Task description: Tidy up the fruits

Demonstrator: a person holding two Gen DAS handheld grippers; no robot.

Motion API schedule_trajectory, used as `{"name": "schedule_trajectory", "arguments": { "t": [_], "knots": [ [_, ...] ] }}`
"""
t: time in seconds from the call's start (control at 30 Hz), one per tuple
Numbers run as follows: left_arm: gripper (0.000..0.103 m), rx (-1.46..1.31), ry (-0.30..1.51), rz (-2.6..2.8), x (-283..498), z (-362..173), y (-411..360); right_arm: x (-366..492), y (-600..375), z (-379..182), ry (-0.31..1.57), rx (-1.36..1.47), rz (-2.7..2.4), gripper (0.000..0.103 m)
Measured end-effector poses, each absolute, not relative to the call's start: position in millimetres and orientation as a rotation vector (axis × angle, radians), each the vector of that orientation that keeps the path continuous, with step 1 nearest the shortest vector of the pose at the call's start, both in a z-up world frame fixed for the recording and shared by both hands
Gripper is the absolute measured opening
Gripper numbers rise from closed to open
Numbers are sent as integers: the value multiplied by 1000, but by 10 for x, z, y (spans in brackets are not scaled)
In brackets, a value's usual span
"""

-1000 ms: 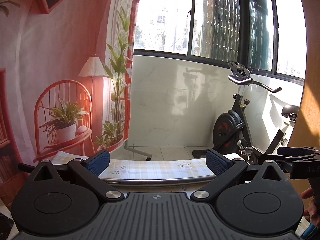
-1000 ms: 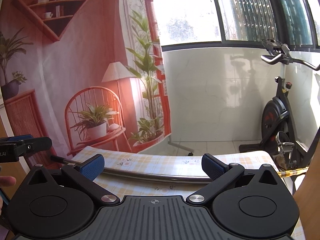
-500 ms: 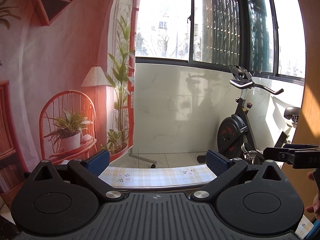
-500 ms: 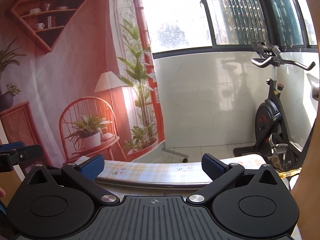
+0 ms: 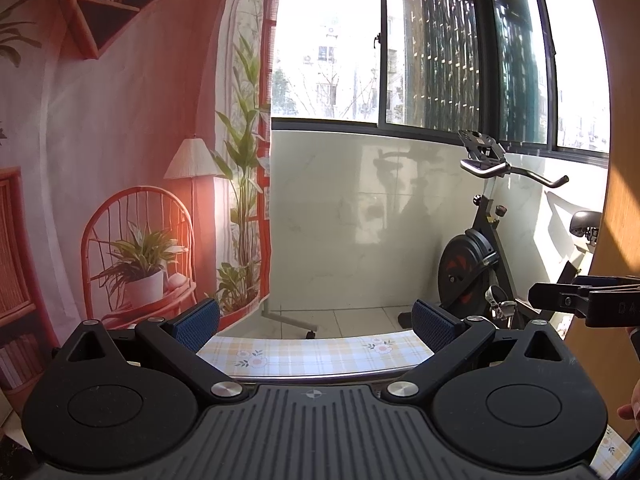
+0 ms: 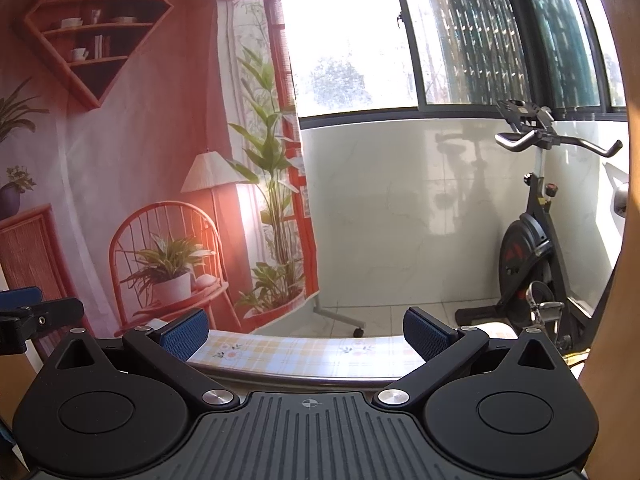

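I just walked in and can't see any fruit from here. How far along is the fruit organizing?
Nothing looks done from these views: no fruit shows in either wrist camera. In hand: nothing. The left gripper and right gripper are both open and empty, aimed above the far edge of the checked tablecloth toward the exercise bike. Whatever is left can't be judged, since the tabletop nearer the grippers is hidden.

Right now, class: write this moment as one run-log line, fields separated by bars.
left gripper open, empty | right gripper open, empty | both level above checked tablecloth | no fruit in view | exercise bike beyond
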State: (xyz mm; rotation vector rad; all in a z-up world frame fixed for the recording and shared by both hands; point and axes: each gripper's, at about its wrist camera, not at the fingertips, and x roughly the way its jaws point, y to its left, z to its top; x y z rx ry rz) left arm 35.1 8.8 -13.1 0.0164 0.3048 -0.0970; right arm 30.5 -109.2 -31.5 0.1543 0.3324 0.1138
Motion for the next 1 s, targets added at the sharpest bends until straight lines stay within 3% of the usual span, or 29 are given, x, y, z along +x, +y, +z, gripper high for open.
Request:
{"name": "schedule_trajectory", "arguments": {
  "t": [1.0],
  "knots": [
    [103,27,307,-109,372,-140,115,347,-1079,-357,347,159,109,103]
  ]
}}
